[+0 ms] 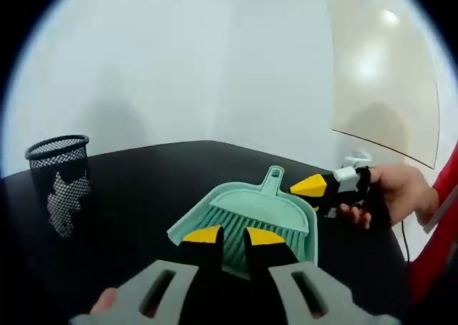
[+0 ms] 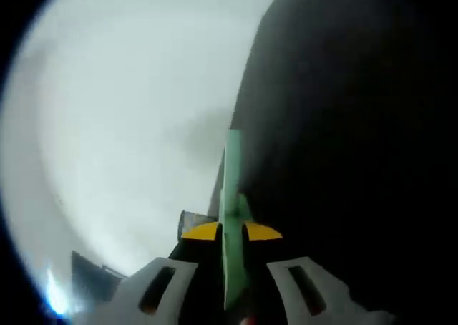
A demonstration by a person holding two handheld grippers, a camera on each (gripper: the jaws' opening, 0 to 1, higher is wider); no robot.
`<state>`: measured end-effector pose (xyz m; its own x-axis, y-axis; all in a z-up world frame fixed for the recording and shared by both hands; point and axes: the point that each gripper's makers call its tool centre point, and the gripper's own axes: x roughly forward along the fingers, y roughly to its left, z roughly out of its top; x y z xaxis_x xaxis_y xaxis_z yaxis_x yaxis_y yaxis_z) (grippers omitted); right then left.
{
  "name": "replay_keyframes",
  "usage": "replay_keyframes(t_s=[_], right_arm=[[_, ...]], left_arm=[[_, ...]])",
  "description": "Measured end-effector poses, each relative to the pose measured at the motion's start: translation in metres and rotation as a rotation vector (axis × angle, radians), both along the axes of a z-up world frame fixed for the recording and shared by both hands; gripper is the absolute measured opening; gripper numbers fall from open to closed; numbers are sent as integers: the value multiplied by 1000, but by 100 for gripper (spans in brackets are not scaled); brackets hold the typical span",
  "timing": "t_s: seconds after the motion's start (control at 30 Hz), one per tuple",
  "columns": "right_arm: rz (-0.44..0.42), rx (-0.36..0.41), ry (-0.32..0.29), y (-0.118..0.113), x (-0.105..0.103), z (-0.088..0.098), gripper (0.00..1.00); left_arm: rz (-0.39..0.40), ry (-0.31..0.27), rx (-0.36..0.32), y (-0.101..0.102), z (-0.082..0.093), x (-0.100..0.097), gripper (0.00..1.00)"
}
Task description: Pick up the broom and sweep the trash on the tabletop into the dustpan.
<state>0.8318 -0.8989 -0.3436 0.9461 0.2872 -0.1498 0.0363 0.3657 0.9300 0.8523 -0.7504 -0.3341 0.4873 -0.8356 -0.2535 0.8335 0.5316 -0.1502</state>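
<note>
Mint-green dustpan [image 1: 247, 214] sits on my black table [image 1: 143, 189]; right tool [image 2: 230, 232] grips a green handle [image 2: 232, 217], left tool [image 1: 232, 235] narrow, empty. Sweeping remains.

A black tabletop [image 1: 143, 189] carries a green dustpan [image 1: 286, 217] and a mesh basket [image 1: 61, 182].

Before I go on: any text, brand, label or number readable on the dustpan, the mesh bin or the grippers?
None can be read. The dustpan, the broom lying in it, the mesh bin, the left gripper, the right gripper and the wall panel show no print.
</note>
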Motion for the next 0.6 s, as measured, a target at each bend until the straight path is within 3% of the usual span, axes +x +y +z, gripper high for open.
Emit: replay_keyframes(t_s=[0.13,0.27,0.5,0.6], right_arm=[[-8,-92,-74,-7,-7,13,25],[-3,-184,-185,-16,-6,29,30],[113,-264,-329,-6,-8,48,32],[169,-354,-382,6,-16,55,35]], left_arm=[[12,-33,9,8,10,-1,10],[31,-65,-28,17,26,-9,11],[64,-115,-82,50,45,-30,12],[79,-136,-106,67,50,-41,15]])
